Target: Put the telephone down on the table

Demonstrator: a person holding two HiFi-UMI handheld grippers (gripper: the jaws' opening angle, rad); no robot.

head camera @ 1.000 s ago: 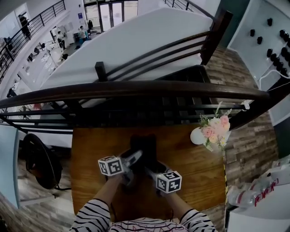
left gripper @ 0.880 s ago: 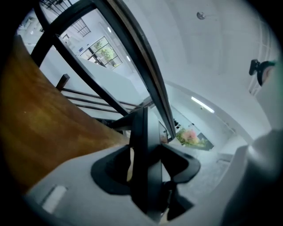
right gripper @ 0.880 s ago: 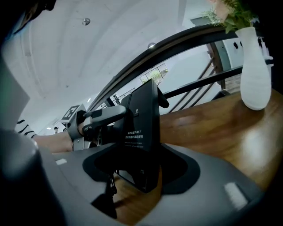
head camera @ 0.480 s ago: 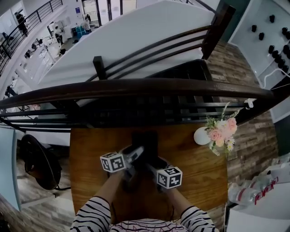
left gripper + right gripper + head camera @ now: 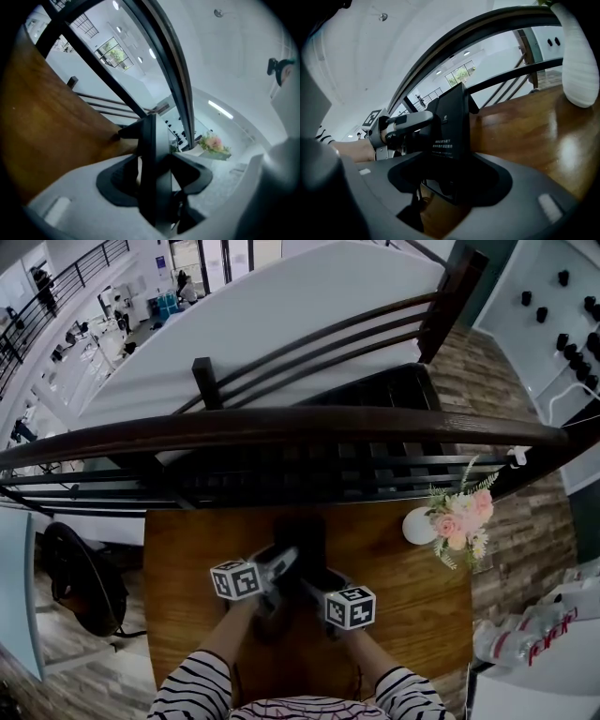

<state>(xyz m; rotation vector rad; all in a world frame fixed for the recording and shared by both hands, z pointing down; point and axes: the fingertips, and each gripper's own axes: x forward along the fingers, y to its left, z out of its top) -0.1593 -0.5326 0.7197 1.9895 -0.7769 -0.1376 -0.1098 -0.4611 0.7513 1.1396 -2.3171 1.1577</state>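
Note:
A black telephone (image 5: pixel 300 545) is held over the wooden table (image 5: pixel 187 559) near its middle, in front of the railing. My left gripper (image 5: pixel 281 563) is shut on its left side and my right gripper (image 5: pixel 314 585) is shut on its right side. In the left gripper view the telephone (image 5: pixel 152 178) stands edge-on between the jaws. In the right gripper view a printed label shows on the telephone (image 5: pixel 449 136), and the left gripper (image 5: pixel 408 124) clamps its far side. Whether its lower edge touches the wood I cannot tell.
A white vase (image 5: pixel 417 526) with pink flowers (image 5: pixel 461 519) stands at the table's far right corner. A dark wooden railing (image 5: pixel 281 423) runs along the table's far edge. A black round object (image 5: pixel 80 577) sits on the floor to the left.
Both grippers have sunk a little toward the table top with the telephone between them. The grips look the same.

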